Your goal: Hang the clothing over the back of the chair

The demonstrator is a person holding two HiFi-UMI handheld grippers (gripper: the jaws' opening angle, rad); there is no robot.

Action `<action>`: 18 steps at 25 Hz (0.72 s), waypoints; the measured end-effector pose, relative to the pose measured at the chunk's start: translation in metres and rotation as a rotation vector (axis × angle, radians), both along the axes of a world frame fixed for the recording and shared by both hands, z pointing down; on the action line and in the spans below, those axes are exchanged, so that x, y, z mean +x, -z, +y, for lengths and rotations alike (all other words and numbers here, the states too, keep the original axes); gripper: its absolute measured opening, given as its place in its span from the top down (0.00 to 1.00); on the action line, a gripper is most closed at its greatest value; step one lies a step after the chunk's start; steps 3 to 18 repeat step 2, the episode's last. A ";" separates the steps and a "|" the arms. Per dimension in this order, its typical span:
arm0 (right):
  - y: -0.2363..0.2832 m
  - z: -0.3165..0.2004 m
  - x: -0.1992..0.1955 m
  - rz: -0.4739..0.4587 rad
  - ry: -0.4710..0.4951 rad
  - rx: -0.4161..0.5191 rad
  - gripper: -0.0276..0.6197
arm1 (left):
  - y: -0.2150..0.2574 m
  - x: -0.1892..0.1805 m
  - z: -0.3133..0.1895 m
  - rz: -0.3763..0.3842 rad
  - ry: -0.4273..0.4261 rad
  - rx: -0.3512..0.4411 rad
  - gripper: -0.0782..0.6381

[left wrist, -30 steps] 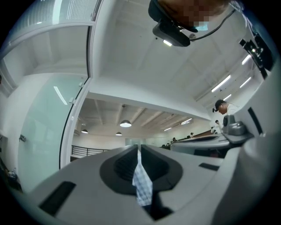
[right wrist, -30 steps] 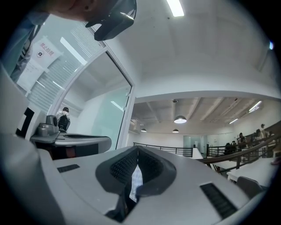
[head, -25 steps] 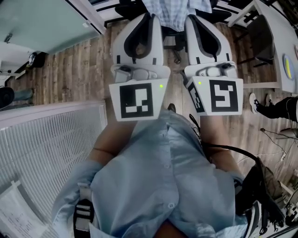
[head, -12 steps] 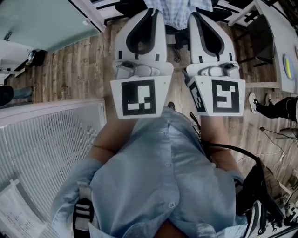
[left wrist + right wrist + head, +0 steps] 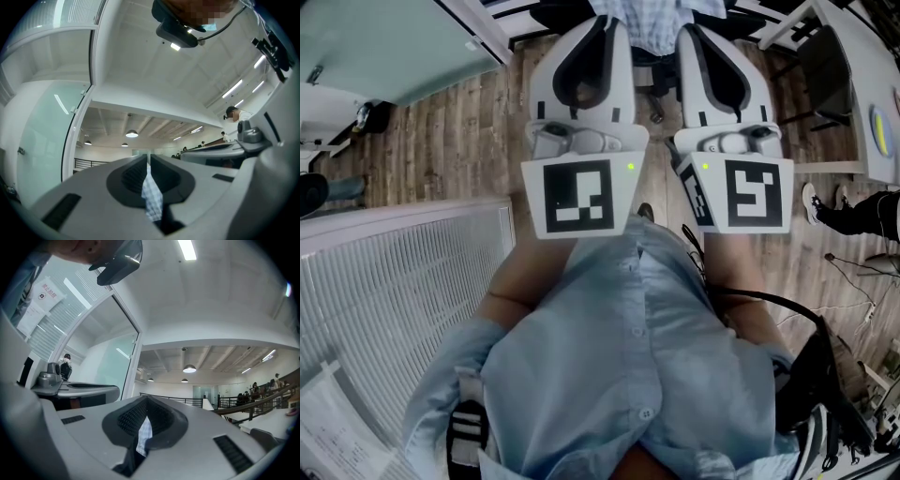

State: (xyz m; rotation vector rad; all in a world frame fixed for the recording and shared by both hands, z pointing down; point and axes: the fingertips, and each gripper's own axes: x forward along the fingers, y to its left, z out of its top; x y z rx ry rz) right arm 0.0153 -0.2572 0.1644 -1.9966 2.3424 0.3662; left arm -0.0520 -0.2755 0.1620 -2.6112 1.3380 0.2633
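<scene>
Left gripper: the white two-jaw left gripper (image 5: 607,26) sits at 11 o'clock in the head view; its own view shows the jaws closed on a fold of cloth
Right gripper: the white two-jaw right gripper (image 5: 692,30), at 1 o'clock and just beside the other, has its jaws pinched together on another fold of the same cloth
Clothing: the blue-and-white checked shirt (image 5: 652,23) hangs between the two sets of jaw tips at 12 o'clock, off the floor; each gripper view shows only a narrow strip, so how it drapes below cannot be told
Chair: the black swivel office chair (image 5: 649,70) stands under and beyond the shirt at 12 o'clock, on the brown wooden plank floor (image 5: 450,141); which part is its back I cannot make out
Step in hand: likely carrying the shirt out over the chair back
Doing it well: hold both grips firm and level, spread the grippers apart so the cloth goes flat, carry it past the top of the back so that it hangs down both sides, lower it, and only then let go
Risk: with the grippers this close together the shirt may bunch and slide off one side
</scene>
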 end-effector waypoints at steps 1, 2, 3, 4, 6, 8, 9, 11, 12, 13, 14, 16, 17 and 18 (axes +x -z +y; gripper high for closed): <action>0.000 0.001 0.000 0.001 0.001 0.000 0.94 | 0.001 0.000 0.001 0.001 0.000 0.001 0.85; 0.001 0.001 0.000 0.001 0.001 0.000 0.94 | 0.001 0.001 0.001 0.001 -0.001 0.002 0.85; 0.001 0.001 0.000 0.001 0.001 0.000 0.94 | 0.001 0.001 0.001 0.001 -0.001 0.002 0.85; 0.001 0.001 0.000 0.001 0.001 0.000 0.94 | 0.001 0.001 0.001 0.001 -0.001 0.002 0.85; 0.001 0.001 0.000 0.001 0.001 0.000 0.94 | 0.001 0.001 0.001 0.001 -0.001 0.002 0.85; 0.001 0.001 0.000 0.001 0.001 0.000 0.94 | 0.001 0.001 0.001 0.001 -0.001 0.002 0.85; 0.001 0.001 0.000 0.001 0.001 0.000 0.94 | 0.001 0.001 0.001 0.001 -0.001 0.002 0.85; 0.001 0.001 0.000 0.001 0.001 0.000 0.94 | 0.001 0.001 0.001 0.001 -0.001 0.002 0.85; 0.001 0.001 0.000 0.001 0.001 0.000 0.94 | 0.001 0.001 0.001 0.001 -0.001 0.002 0.85; 0.001 0.001 0.000 0.001 0.001 0.000 0.94 | 0.001 0.001 0.001 0.001 -0.001 0.002 0.85; 0.001 0.001 0.000 0.001 0.001 0.000 0.94 | 0.001 0.001 0.001 0.001 -0.001 0.002 0.85; 0.001 0.001 0.000 0.001 0.001 0.000 0.94 | 0.001 0.001 0.001 0.001 -0.001 0.002 0.85; 0.001 0.001 0.000 0.001 0.001 0.000 0.94 | 0.001 0.001 0.001 0.001 -0.001 0.002 0.85; 0.001 0.001 0.000 0.001 0.001 0.000 0.94 | 0.001 0.001 0.001 0.001 -0.001 0.002 0.85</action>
